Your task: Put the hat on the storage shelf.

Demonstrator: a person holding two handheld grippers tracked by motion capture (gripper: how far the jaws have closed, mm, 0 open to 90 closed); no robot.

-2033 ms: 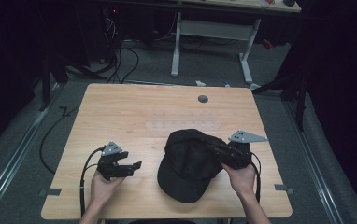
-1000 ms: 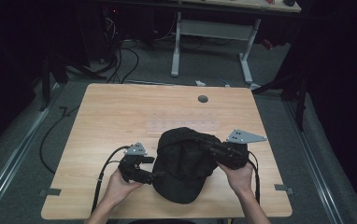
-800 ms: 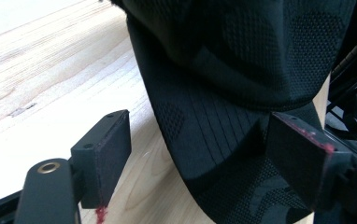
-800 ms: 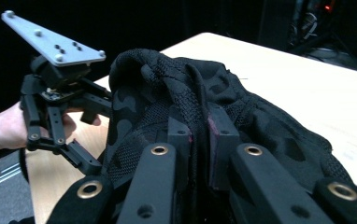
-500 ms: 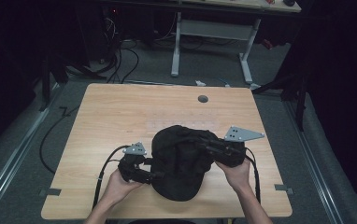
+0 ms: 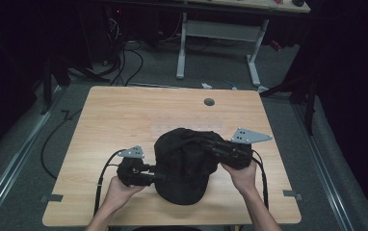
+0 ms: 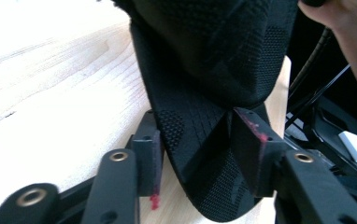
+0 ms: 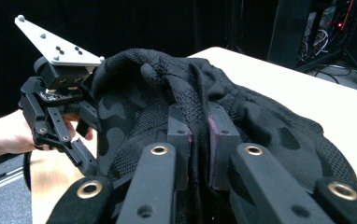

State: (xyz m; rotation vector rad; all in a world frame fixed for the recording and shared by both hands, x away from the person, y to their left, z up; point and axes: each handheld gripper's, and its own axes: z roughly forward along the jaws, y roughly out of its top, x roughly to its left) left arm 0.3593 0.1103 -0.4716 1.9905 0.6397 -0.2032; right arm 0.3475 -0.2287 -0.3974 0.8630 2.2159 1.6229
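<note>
Black cap (image 6: 184, 163) is sitting lower centre of the high view, on the wooden table (image 6: 124, 120) near its front edge. Right gripper (image 8: 199, 135) is pinching a fold of the crown fabric, jaws pressed tight. Left gripper (image 7: 197, 154) jaws have just been closing, pads now squeezing the cap's edge between them, lower left of the cap.

dark lab or recording room: light wooden table (image 6: 124, 115) with a round cable hole (image 6: 209, 102) near its far edge, grey carpet floor (image 6: 23, 159), black cables (image 6: 124, 60) trailing behind the far left corner, white metal desk frame (image 6: 249, 53) beyond, electronics with red lights (image 8: 342, 14).
</note>
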